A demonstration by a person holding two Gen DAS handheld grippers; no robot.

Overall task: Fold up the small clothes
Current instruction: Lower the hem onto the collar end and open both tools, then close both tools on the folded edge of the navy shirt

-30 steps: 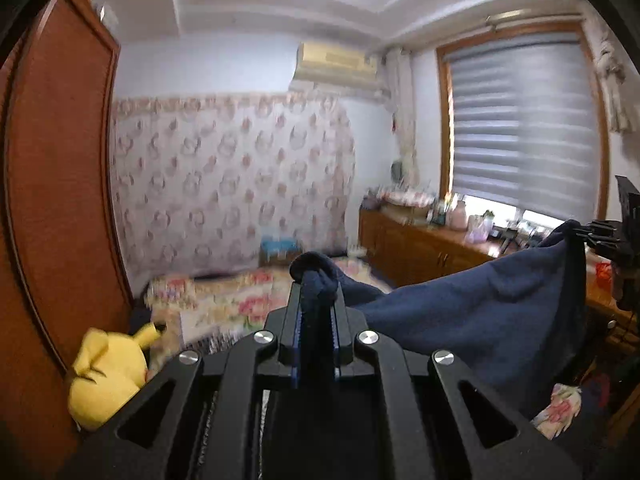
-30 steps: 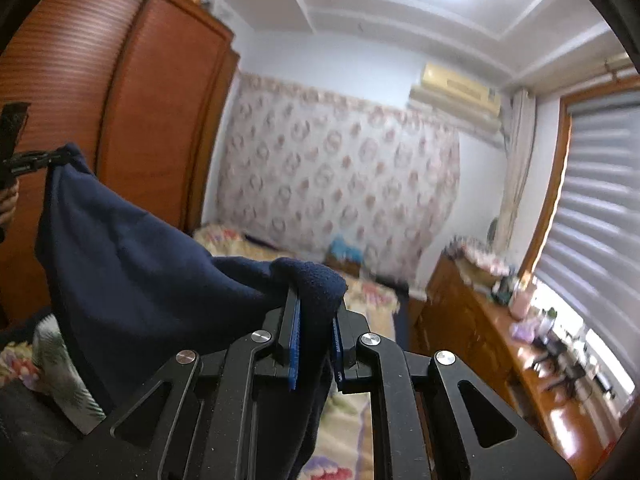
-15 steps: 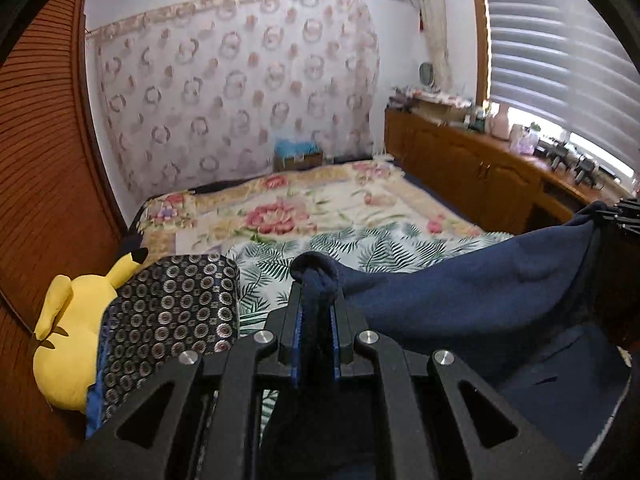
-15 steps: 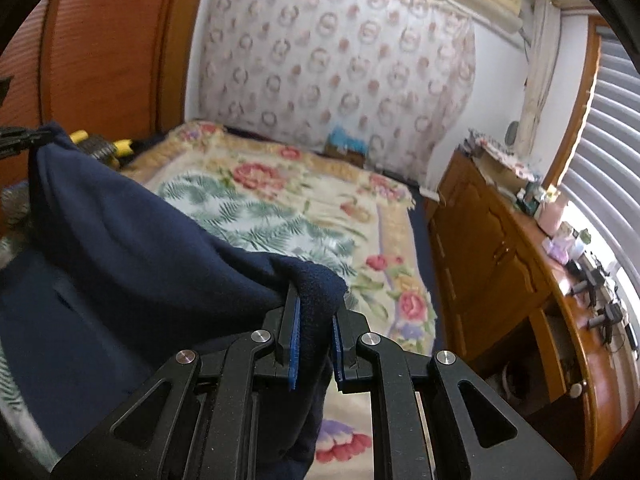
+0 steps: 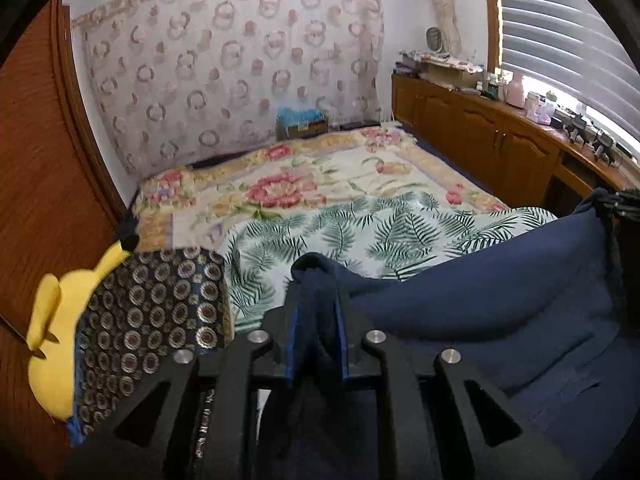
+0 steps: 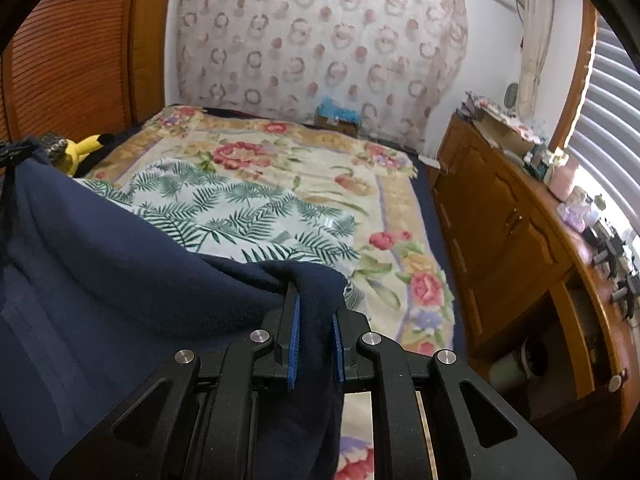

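The navy garment (image 5: 500, 292) hung stretched between the two grippers above the near part of the bed (image 5: 320, 184), its lower cloth sagging toward the near edge of the bed, over the palm-leaf sheet (image 5: 360, 232).

The left gripper (image 5: 316, 320) had one bunched corner of the garment between its blue pads (image 5: 294, 332). Its jaws had just been opening a little, and the cloth still sat between them with the pads close against it on both sides, so it looked pinched rather than let go. In the right wrist view the right gripper (image 6: 314, 332) was clamped on the opposite corner, the fabric folded over the fingertips and trailing down between the jaws.

In each view the other gripper was only a dark shape at the picture's edge, where the garment's far corner ended.

The palm-leaf sheet covered the near half of the bed, on top of a floral bedspread (image 6: 248, 152) reaching to the far edge. At the bed's left edge, beside the wooden wardrobe (image 5: 36, 184), lay a dark cushion with a ring pattern (image 5: 152, 312) and a yellow plush toy (image 5: 60, 328) touching it. A wooden cabinet (image 6: 500, 232) ran along the right side of the bed below the window blinds (image 5: 560, 28), its top crowded with small items too blurred to tell apart.
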